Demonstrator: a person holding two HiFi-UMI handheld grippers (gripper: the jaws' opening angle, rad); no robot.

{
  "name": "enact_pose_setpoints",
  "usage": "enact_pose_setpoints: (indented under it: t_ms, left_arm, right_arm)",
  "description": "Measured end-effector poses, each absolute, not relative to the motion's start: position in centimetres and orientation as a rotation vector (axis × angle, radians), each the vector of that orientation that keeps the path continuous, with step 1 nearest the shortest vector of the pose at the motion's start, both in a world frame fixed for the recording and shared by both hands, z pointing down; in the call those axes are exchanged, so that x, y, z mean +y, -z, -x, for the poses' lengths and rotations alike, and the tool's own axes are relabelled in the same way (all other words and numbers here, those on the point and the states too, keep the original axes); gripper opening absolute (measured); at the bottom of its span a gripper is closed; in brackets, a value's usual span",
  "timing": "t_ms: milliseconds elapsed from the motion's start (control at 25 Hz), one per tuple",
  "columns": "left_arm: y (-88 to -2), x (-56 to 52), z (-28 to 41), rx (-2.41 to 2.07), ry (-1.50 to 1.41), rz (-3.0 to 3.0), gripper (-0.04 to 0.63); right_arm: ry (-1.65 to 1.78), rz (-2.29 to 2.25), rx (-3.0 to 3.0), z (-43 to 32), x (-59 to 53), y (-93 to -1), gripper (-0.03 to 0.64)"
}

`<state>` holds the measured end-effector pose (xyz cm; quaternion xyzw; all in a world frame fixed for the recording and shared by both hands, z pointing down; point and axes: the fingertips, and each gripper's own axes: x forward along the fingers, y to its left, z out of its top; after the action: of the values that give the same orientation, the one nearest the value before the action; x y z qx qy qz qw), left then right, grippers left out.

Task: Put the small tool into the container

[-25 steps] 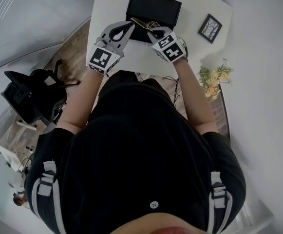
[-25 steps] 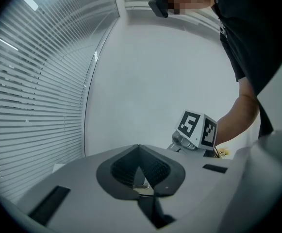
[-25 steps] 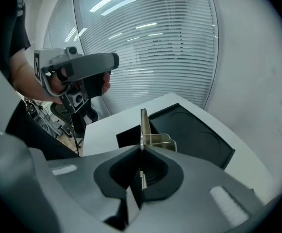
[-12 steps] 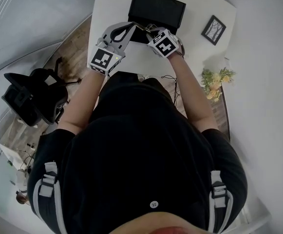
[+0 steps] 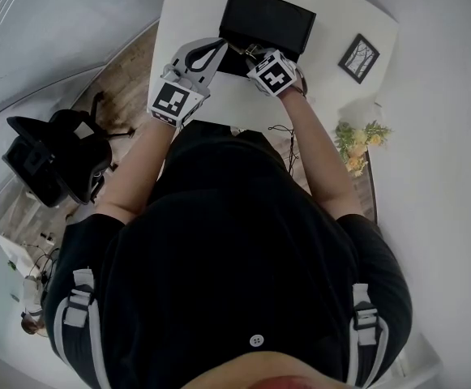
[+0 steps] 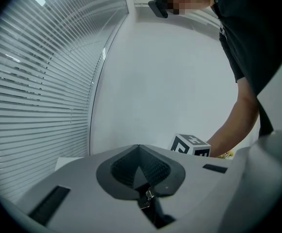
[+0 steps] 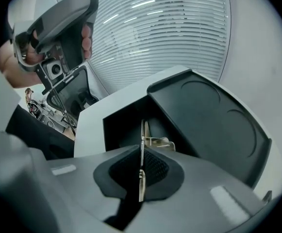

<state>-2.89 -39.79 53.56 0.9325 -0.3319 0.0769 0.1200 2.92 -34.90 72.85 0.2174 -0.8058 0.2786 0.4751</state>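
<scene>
The person is wearing a black short-sleeved top (image 5: 235, 241), with a small white button (image 5: 256, 340) showing at the chest. A grey webbing strap with a buckle is running over the left shoulder (image 5: 74, 302), and another over the right (image 5: 363, 324). The left gripper (image 5: 221, 45) and the right gripper (image 5: 251, 53) are showing pale grey shells and dark ribbed pads inside the jaws. Each is carrying a cube (image 5: 173, 100) of black-and-white square markers. The right gripper's jaws are opening, with the thin metal small tool (image 7: 142, 135) between them.
</scene>
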Motion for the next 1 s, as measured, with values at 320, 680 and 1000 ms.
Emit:
enact_pose_setpoints:
  t_ms: [320,680,1000]
  left_arm:
    - [-53.3,-40.0,2.8,-0.977,-0.224,-2.725,0.009]
    - [-52.4,-39.7,2.5,-0.984,-0.225,-2.736,0.009]
    - [-50.0,-38.9,1.7,-0.988,-0.232,-2.764,0.009]
  right_arm:
    - [-0.677,-0.544,-1.978,-2.9,-35.5,-72.6,0.054]
    - [-0.611,-0.645,-2.02,-4.1,-37.4,-69.4,0.118]
    - [-0.554,-0.844,-2.195,-5.9,-38.2,-61.8,0.06]
